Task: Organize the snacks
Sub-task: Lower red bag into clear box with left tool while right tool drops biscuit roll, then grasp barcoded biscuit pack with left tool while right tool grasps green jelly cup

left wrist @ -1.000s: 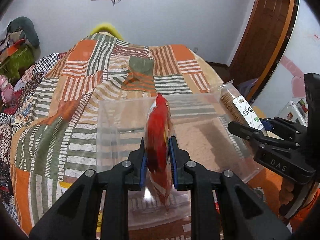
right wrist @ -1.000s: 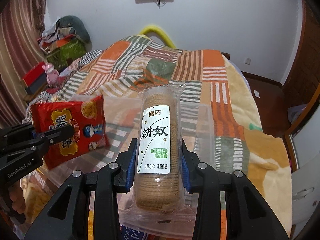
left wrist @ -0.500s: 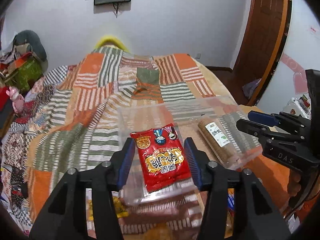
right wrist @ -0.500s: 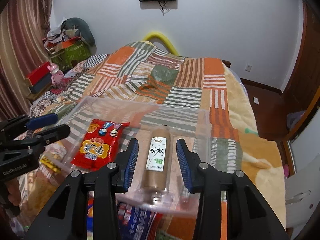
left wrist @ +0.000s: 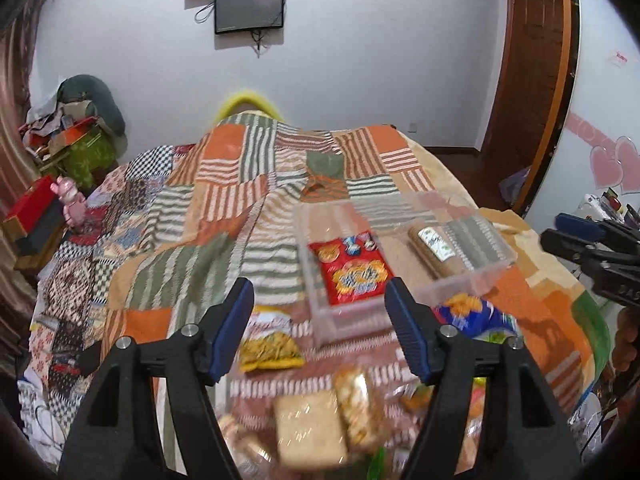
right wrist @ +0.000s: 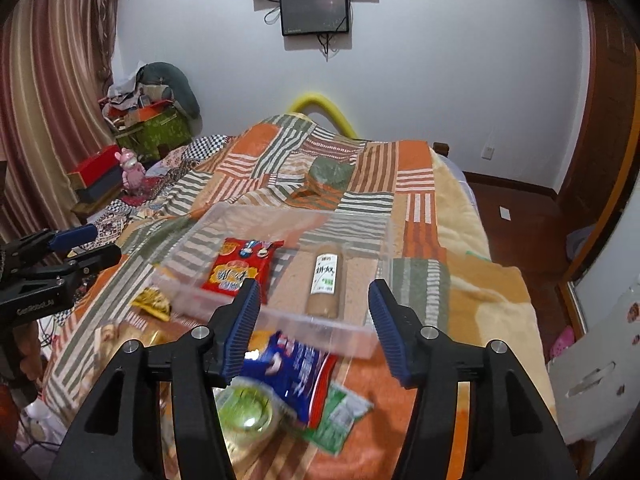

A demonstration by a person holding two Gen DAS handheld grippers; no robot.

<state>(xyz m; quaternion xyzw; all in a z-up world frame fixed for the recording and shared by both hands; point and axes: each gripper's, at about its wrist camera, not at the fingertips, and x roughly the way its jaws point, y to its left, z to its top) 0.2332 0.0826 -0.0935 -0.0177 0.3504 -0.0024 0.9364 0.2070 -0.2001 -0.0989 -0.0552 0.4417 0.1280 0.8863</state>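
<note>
A clear plastic bin (left wrist: 468, 280) (right wrist: 276, 312) rests on the patchwork bed. Inside it lie a red snack packet (left wrist: 354, 270) (right wrist: 240, 266) and a brown biscuit roll (left wrist: 436, 246) (right wrist: 325, 280), side by side. My left gripper (left wrist: 320, 320) hovers above and in front of the bin, its jaws opening with nothing between them. My right gripper (right wrist: 314, 316) also hangs over the bin's near edge, jaws opening and empty. Each gripper shows in the other's view, the right gripper (left wrist: 588, 244) at the right edge and the left gripper (right wrist: 76, 248) at the left edge.
Loose snacks lie on the bed before the bin: a yellow packet (left wrist: 270, 346), a pale cracker pack (left wrist: 310, 428), a blue bag (right wrist: 292, 372), a green cup (right wrist: 248, 408) and a green sachet (right wrist: 340, 416). Boxes and a pink toy (right wrist: 130, 170) crowd the left bedside.
Both grippers let go: the red packet and the biscuit roll now lie in the bin. Both pairs of jaws have widened, and both grippers have pulled up and back from the bin.
</note>
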